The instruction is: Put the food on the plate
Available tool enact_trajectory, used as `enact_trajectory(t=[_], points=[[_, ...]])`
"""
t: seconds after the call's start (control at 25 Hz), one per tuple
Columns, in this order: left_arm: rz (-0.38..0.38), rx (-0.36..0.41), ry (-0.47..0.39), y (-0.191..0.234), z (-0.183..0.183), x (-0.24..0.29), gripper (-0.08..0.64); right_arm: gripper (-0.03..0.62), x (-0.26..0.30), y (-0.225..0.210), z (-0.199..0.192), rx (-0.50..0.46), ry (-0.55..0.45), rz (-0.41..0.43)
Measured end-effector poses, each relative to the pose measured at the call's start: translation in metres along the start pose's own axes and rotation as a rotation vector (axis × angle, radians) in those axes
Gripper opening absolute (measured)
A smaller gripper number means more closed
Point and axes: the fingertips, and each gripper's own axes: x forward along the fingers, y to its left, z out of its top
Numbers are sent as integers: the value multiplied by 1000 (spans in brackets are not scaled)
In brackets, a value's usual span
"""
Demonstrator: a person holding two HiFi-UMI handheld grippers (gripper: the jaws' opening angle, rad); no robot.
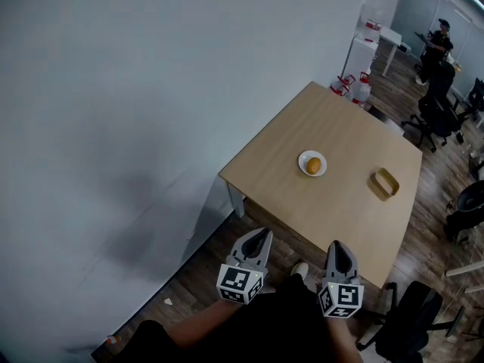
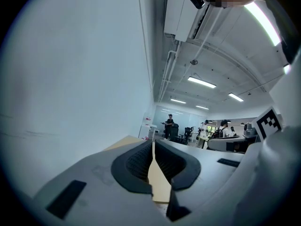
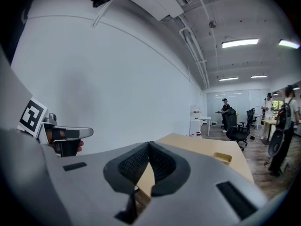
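In the head view a white plate [image 1: 304, 158] sits near the middle of a light wooden table [image 1: 340, 134], with a round orange-yellow piece of food [image 1: 313, 165] on it. A yellow shallow container [image 1: 385, 182] lies to its right; it also shows in the right gripper view [image 3: 222, 157]. Both grippers hover short of the table's near edge, side by side, well apart from the plate. My left gripper [image 1: 261, 235] [image 2: 154, 142] is shut with nothing between its pads. My right gripper [image 1: 336, 246] [image 3: 149, 144] is shut and empty too.
A white wall [image 1: 151, 89] runs along the table's left side. Red-topped bottles [image 1: 352, 87] and a white cabinet [image 1: 363, 51] stand past the far corner. Black office chairs [image 1: 431, 116] and a standing person [image 1: 437, 40] are at the right and back. Dark wood floor lies below me.
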Motion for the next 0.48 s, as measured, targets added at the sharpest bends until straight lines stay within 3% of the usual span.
enact_trajectory(t=[0.24,0.48], points=[[-4,-7,19,-1,-6,3,28,60,-1,-1,0,-7,0,0],[-17,46,6,-4,0,16,28,60,8,-8,0,-9,3,-5]])
